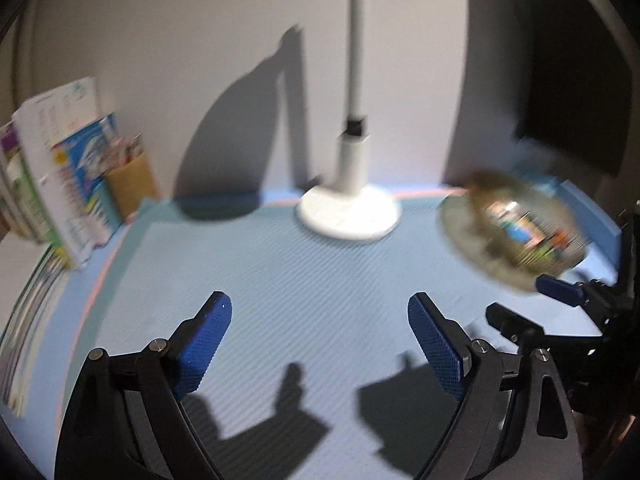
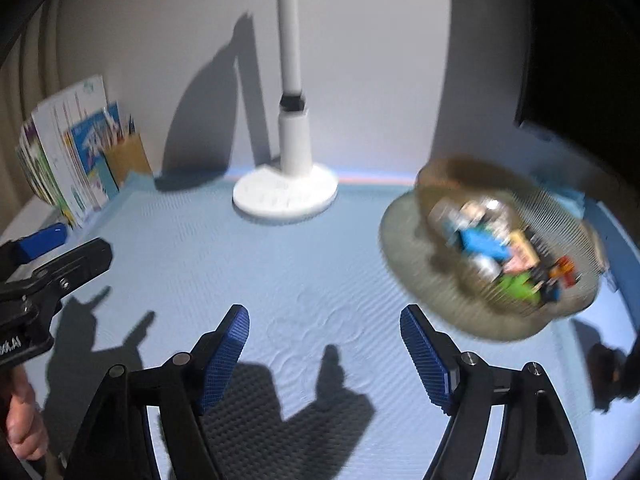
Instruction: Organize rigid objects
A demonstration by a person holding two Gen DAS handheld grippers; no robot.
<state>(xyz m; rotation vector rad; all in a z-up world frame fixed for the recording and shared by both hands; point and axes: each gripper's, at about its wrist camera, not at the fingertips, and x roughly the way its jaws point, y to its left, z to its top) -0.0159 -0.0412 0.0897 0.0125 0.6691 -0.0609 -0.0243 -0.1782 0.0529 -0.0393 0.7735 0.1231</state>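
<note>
Both the left gripper [image 1: 320, 340] and the right gripper [image 2: 325, 356] have their blue fingers [image 2: 224, 356] spread wide with nothing between them, above the blue tabletop [image 1: 280, 272]. A wire basket [image 2: 492, 248] of small colourful objects [image 2: 504, 252], blurred, sits at right near the white lamp base [image 2: 285, 196].

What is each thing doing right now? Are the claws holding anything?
Left claw: open, holding nothing.
Right claw: open, holding nothing.
Basket: on the mat, full of small colourful things, blurred.
Lamp: standing upright by the wall.
Books: standing upright at the far left.
</note>
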